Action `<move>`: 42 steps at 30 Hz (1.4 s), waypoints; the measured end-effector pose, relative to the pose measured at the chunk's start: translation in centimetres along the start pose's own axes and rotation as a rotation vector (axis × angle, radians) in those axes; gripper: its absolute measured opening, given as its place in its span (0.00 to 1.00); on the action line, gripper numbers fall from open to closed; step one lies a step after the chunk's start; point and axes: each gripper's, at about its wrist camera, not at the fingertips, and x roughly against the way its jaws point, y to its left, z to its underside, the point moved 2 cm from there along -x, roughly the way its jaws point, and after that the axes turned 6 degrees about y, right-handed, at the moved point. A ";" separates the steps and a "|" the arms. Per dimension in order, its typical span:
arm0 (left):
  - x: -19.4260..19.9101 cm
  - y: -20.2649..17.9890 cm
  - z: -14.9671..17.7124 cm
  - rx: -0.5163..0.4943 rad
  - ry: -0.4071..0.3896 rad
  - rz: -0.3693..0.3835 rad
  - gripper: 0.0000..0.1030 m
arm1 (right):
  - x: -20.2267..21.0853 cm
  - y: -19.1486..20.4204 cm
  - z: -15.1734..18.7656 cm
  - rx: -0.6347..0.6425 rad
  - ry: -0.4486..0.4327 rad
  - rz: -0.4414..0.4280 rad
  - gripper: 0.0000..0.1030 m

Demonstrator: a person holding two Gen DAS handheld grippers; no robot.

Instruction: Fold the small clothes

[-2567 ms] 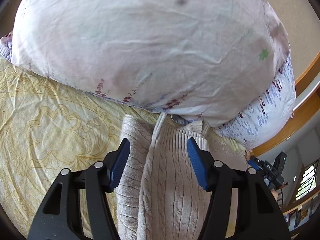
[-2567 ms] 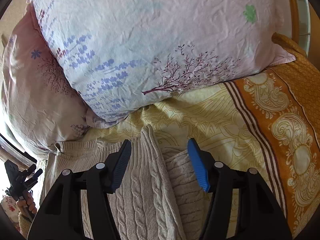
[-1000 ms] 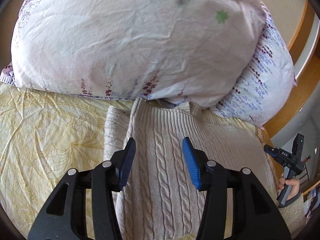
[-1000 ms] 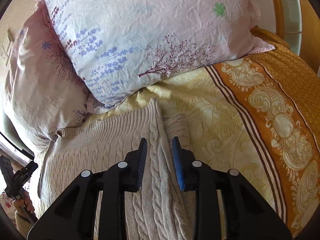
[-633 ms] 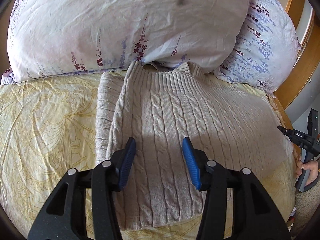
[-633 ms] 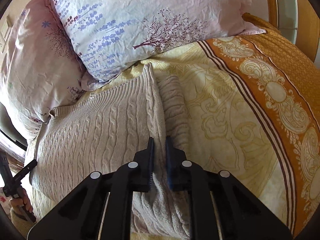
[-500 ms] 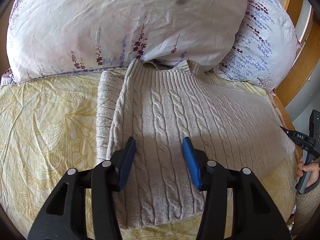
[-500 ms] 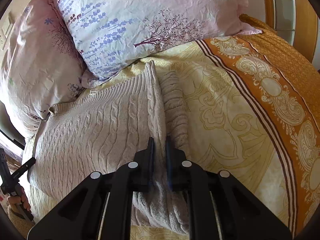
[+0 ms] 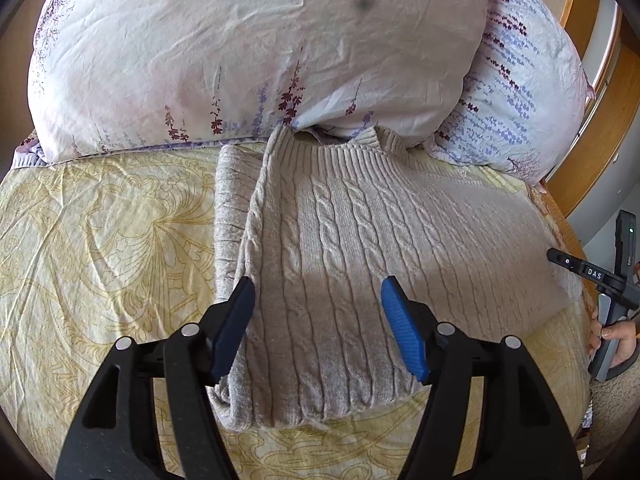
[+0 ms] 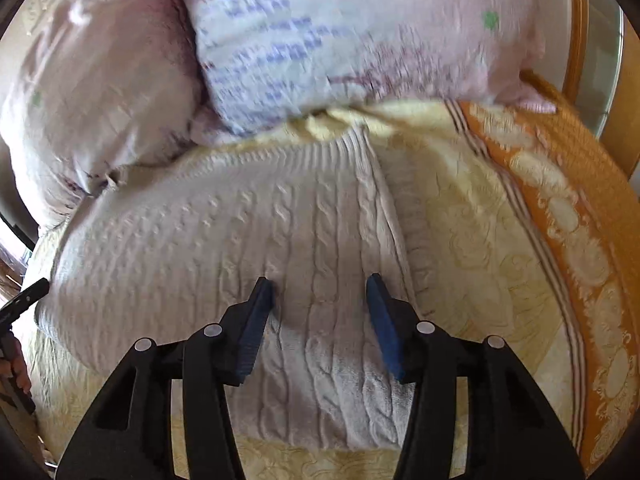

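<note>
- The cable-knit sweater is laid flat on the yellow bedspread, its ribbed collar tucked against the underside of the floral pillow
- One side is already folded inward along the sweater, so a doubled edge and a strip of sleeve are seen on the side of the sweater away from the second pillow; the hem lies at the end farthest from the collar
- The left gripper is held above the hem end of the sweater with its jaws spread; they have just been opening, and only knit lying flat is seen beneath them, nothing pinched
- The right gripper is likewise spread over the sweater near its folded edge; its jaws have just been opening and no fabric is pressed between the pads, though this view is blurred
- The step in hand is judged to be a regrasp for the next fold
- It would be done well if both layers of the doubled edge are taken together, the two grips are set level with each other, and the knit is lifted only slightly, so that the earlier fold is not dragged open and the collar is not pulled askew under the floral pillow
</note>
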 end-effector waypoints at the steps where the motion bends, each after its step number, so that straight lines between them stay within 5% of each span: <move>1: -0.1 -0.1 0.1 -0.006 -0.001 -0.008 0.64 | 0.1 -0.2 -0.3 -0.011 -0.012 0.003 0.50; 5: 0.8 0.1 0.0 0.019 -0.024 0.016 0.66 | 1.6 1.7 -1.0 -0.004 -0.037 0.006 0.55; 8: 1.8 1.1 -0.2 0.069 -0.053 0.022 0.76 | 2.5 4.4 -1.1 0.054 -0.071 -0.016 0.86; 12: 2.7 2.4 -0.5 0.093 -0.068 -0.054 0.85 | 2.1 7.9 -1.4 0.122 -0.069 -0.012 0.98; 15: 3.1 3.1 -0.4 0.116 -0.081 -0.134 0.98 | 0.9 10.1 -1.5 0.157 -0.041 0.034 0.99; 20: 2.5 3.1 -0.8 0.088 -0.061 -0.224 0.98 | -0.5 12.7 -1.2 0.202 -0.075 0.090 0.99; 25: 1.1 2.7 -1.2 0.066 -0.022 -0.272 0.98 | -2.3 14.5 -1.0 0.283 -0.107 0.276 0.99; 42: -2.6 3.6 -2.6 0.163 0.053 -0.046 0.98 | -5.0 13.0 0.4 0.197 -0.060 0.166 0.99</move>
